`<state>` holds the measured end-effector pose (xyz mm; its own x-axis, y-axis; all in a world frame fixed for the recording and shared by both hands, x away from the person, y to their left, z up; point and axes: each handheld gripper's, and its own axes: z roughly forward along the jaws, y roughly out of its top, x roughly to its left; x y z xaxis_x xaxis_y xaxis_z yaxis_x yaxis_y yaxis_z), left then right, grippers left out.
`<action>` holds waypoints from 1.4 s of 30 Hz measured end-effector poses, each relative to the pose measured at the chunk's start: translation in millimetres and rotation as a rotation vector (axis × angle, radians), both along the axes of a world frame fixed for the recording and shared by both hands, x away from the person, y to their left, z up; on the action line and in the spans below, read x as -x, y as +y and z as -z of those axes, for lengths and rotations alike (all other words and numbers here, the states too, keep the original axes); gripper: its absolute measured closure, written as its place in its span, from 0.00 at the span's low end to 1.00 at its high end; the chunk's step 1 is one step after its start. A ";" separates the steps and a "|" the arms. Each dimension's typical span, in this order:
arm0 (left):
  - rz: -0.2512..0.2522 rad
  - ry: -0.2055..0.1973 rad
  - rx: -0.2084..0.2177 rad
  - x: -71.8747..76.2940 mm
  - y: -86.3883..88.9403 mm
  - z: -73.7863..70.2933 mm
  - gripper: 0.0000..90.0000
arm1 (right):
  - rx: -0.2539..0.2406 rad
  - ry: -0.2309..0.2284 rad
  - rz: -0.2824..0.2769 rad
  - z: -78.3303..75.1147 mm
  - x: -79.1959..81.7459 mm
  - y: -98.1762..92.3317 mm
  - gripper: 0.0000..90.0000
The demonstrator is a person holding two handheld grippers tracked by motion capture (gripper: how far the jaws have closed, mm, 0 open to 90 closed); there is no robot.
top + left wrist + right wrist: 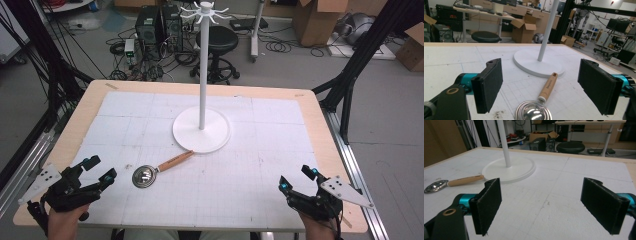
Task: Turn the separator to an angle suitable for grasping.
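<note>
The hooked top of the white stand (201, 12) is seen from above; a wooden-handled steel measuring spoon (155, 170) lies near the wide-open, empty left gripper (103, 168).

Both hands low at the near edge, the left gripper (97, 167) and right gripper (296, 178) gape (jaws spread wide).
</note>
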<state>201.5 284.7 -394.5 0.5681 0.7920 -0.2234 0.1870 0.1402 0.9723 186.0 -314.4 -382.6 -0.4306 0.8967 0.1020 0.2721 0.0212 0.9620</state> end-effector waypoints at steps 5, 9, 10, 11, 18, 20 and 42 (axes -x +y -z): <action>-0.002 0.005 0.012 -5.5 0.6 0.5 0.25 | -0.007 0.005 0.008 1.7 -0.1 -2.7 0.17; -0.001 0.011 0.026 -12.2 0.6 0.8 0.28 | -0.016 0.012 0.016 2.7 1.7 -6.1 0.17; -0.001 0.011 0.026 -12.2 0.6 0.8 0.30 | -0.018 0.010 0.019 2.5 2.7 -6.5 0.17; 0.000 0.013 0.025 -14.2 0.0 1.1 0.30 | -0.018 0.010 0.019 2.5 2.7 -6.5 0.17; 0.102 0.077 -0.058 -36.3 -10.7 4.7 0.68 | 0.008 0.007 0.016 0.2 4.9 -0.6 0.17; 0.115 0.081 -0.076 -38.5 -12.0 5.5 0.86 | 0.018 0.014 0.011 1.4 3.1 1.3 0.18; 0.253 0.325 -0.434 -122.1 -79.0 46.2 1.00 | 0.061 0.072 0.060 10.8 11.7 -3.2 0.19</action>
<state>323.6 205.7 -440.7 0.7076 0.6989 -0.1037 0.4603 -0.3446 0.8182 174.3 -317.5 -393.4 -0.3698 0.9261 0.0752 0.3431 0.0609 0.9373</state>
